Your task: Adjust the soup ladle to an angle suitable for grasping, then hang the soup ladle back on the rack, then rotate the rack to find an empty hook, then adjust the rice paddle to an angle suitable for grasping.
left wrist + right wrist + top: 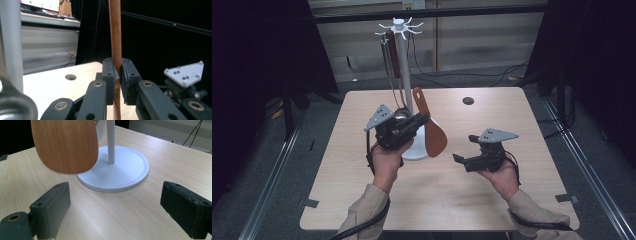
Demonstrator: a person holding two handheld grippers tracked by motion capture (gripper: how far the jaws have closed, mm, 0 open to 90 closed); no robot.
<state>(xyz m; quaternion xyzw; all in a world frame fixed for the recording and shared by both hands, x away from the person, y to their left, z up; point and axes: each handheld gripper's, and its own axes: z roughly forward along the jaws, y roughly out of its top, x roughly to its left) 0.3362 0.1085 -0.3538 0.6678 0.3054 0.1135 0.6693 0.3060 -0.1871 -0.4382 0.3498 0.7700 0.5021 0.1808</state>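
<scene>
Your left gripper is clamped on the spatula handle, blade hanging clear of the table beside the rack. Hanging it is not yet done; a ladle already hangs there. Your right gripper rests apart and empty, well off the spatula.

Brown wooden spatula, broad rounded blade, slim handle. Hanging clear of the tabletop, blade down, slightly tilted. Just beside the white rack's pole, above its round base.

Left tool clamped, right tool agape.
</scene>
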